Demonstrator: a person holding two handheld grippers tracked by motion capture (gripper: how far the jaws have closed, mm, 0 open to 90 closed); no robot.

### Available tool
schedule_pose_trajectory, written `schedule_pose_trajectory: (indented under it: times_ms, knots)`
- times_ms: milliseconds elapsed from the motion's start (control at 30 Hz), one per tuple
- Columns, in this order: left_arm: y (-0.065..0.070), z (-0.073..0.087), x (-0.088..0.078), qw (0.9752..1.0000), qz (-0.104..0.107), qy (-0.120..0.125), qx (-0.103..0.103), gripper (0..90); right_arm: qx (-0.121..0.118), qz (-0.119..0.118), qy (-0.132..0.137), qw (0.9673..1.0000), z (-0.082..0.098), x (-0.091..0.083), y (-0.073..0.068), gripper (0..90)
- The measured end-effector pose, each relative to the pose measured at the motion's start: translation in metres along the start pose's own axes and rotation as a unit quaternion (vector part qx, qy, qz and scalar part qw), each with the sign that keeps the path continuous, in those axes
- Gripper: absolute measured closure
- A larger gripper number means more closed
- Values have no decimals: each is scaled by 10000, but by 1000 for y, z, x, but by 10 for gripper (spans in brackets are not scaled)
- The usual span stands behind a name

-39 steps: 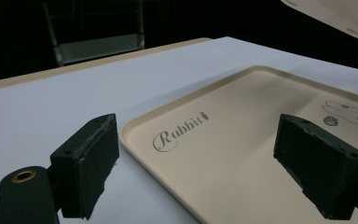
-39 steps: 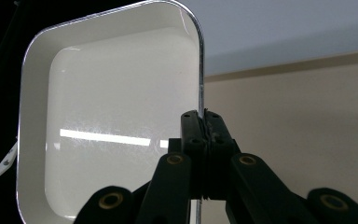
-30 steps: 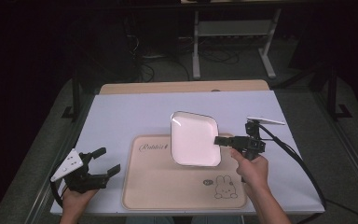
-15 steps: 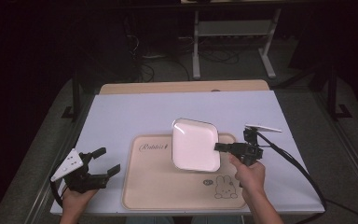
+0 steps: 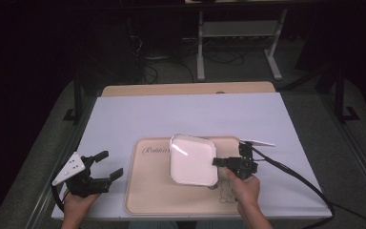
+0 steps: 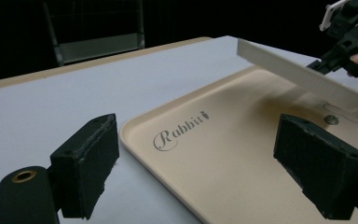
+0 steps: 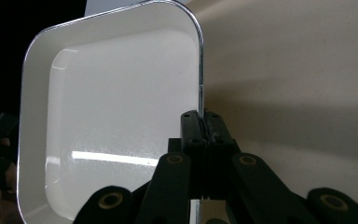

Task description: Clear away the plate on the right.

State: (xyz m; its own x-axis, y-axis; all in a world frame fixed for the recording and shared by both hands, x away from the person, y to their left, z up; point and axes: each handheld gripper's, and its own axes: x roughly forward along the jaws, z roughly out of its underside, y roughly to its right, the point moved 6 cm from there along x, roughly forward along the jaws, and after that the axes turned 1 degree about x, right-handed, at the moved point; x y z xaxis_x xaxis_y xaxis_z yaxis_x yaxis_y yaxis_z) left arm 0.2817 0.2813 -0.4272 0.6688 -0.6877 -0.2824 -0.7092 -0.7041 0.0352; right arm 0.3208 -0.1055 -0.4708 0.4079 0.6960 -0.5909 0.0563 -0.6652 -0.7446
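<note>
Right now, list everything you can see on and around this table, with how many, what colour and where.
Plate: one, white, square with rounded corners, held tilted over the tray.
Tray: one, beige, printed lettering and a rabbit drawing, near edge of the table.
Table cover: one, pale lilac, over a wooden table.
Metal stand: one, grey, on the floor behind the table.
Left gripper: black, jaws open, left of the tray.
Right gripper: black, shut on the plate's rim.
Hands: two, at the bottom edge.

dark room, metal stand (image 5: 238, 33) behind table (image 5: 186, 114).
</note>
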Motion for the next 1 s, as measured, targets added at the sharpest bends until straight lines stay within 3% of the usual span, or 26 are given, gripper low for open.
schedule_pose_trajectory:
  times_ms: [300, 1000]
  knots:
    - [0, 0, 0, 10000, 7, -2, 9, 139, 118, 146, 49, 9998, 9, 13, 4, 881]
    - [1, 0, 1, 10000, 12, -10, 22, 140, 278, 423, 325, 9982, 10, 10, 19, 829]
